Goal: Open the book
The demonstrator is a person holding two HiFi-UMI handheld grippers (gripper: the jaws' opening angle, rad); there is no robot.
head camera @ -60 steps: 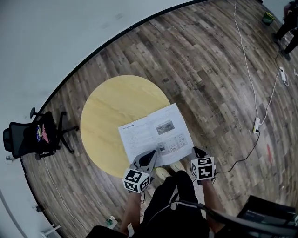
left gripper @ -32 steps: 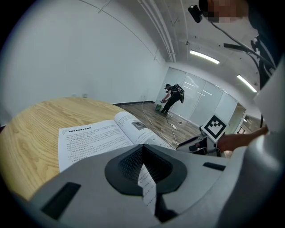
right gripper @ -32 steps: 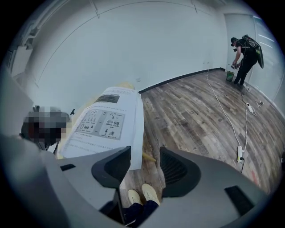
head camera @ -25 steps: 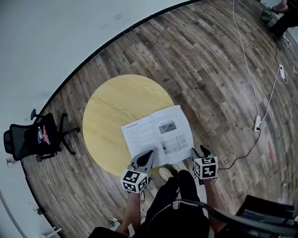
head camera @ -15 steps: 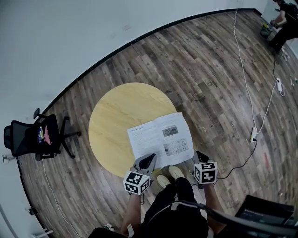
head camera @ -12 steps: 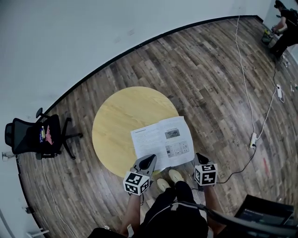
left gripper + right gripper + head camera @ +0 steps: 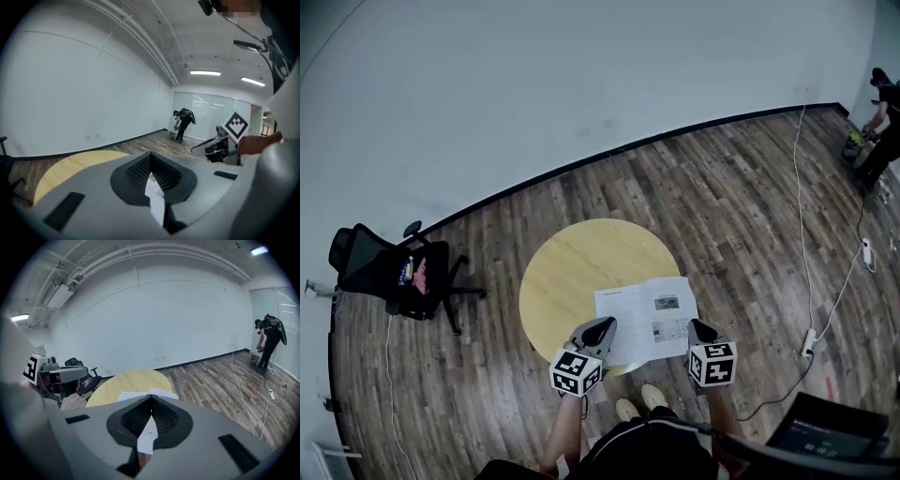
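Left tongs (image 7: 150, 153) closed, tips meeting, nothing gripped. Right tongs (image 7: 151, 397) same: closed, empty. Both are in the air above the near edge of the book (image 7: 647, 317), one by each near corner, clear of it. Book lies open and flat on the round yellow bench (image 7: 567, 272), right side past the rim. Black office chair (image 7: 398, 277) far left on wood floor (image 7: 750, 206). Person (image 7: 883, 117) bent over far right.

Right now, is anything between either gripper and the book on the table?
Nothing visible does. The book lies open and uncovered on the round table; the left gripper and right gripper hover at its near edge, both shut and empty, only air between.
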